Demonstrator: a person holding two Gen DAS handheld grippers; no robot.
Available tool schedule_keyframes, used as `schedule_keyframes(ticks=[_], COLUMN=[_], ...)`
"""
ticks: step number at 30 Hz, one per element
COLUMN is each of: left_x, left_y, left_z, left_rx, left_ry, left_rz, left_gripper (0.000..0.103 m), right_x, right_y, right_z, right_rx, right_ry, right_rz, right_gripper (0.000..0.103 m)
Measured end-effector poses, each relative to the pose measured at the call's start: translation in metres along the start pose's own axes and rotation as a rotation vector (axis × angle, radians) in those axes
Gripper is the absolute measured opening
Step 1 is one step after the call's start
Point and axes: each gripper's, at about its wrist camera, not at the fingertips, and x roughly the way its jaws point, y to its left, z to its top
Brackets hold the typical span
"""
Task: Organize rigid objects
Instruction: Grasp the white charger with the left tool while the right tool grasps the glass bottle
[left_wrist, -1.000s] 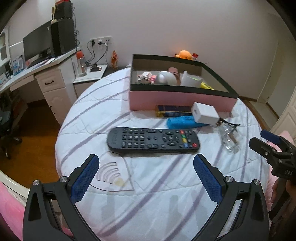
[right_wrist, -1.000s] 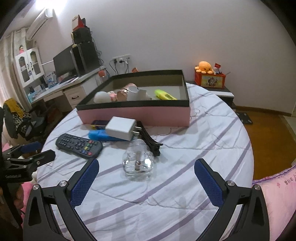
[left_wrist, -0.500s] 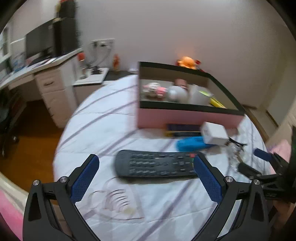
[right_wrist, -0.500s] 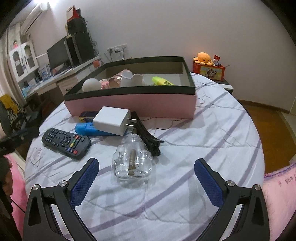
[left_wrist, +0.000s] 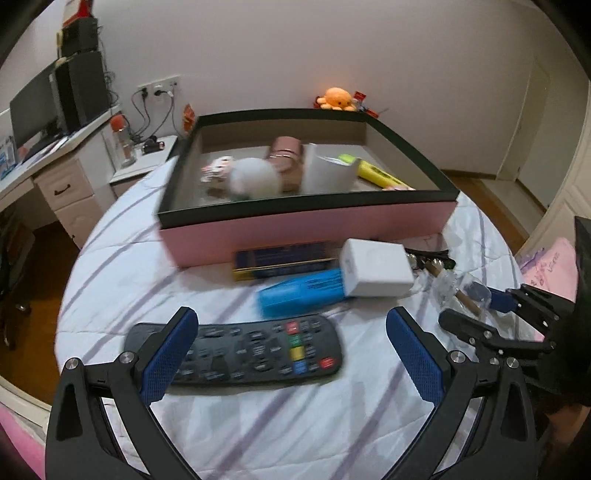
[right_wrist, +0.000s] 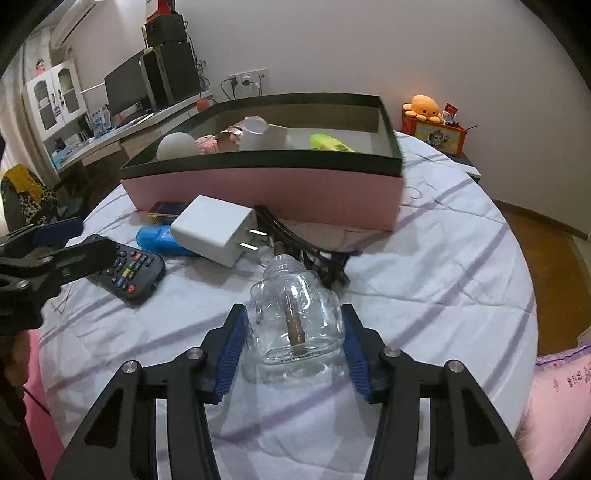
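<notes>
Clear glass bottle (right_wrist: 295, 317) lying on its side on white striped bedcover (right_wrist: 443, 280), lower centre of right wrist view, neck toward pink box with black rim (right_wrist: 266, 192). Right gripper (right_wrist: 293, 345) flanking bottle, pads close beside flat walls; contact not certain, not yet clamped. Likely rigid, slick, breakable: grip flat sides at mid-body, gently. Half a second back, fingers wide and farther off. Left gripper (left_wrist: 291, 354) spread over black remote control (left_wrist: 236, 354), closer than before.

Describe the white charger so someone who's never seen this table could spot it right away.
Find the pink box on the round table. In front of its near wall lies the white charger, resting on a blue pack. It is the only white block there, with two metal prongs pointing toward the glass bottle.
</notes>
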Motion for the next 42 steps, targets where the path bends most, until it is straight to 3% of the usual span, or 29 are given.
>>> schedule_keyframes(ticks=[10,14,18,19,22,25,26,42], left_x=[0.031,0.043,0.049,0.05,0.047,0.047,0.045,0.025], left_y=[-0.061,-0.068,-0.069,-0.07,-0.075,-0.078,-0.077,-0.063], left_z=[0.009,0.009,0.01,0.011,0.012,0.011,0.011,-0.001], left_rx=[0.068,0.064,0.034,0.034,0.077,0.111,0.111,0.11], left_ry=[0.057,0.087,0.095,0.088,0.058,0.063,0.062,0.075], left_rz=[0.01,0.067,0.076,0.066,0.066,0.057,0.059,-0.004], left_gripper=[0.103,0.103,0.102,0.1,0.071,0.07,0.065,0.065], right_x=[-0.012,-0.011,-0.006,-0.006,-0.006,-0.005,-0.004,0.001], right_y=[-0.04,-0.053,-0.053,-0.053,-0.054,-0.055,-0.054,-0.045], right_z=[-0.009,-0.009,-0.006,-0.006,-0.006,-0.006,-0.006,-0.002], right_rx=[0.04,0.055,0.043,0.043,0.041,0.042,0.042,0.045], right_ry=[-0.016,-0.023,-0.027,-0.029,-0.032,-0.034,-0.036,-0.036], right_rz=[-0.008,0.024,0.036,0.04,0.052,0.058,0.057,-0.035], right_gripper=[0.052,0.052,0.052,0.052,0.052,0.052,0.052,0.052])
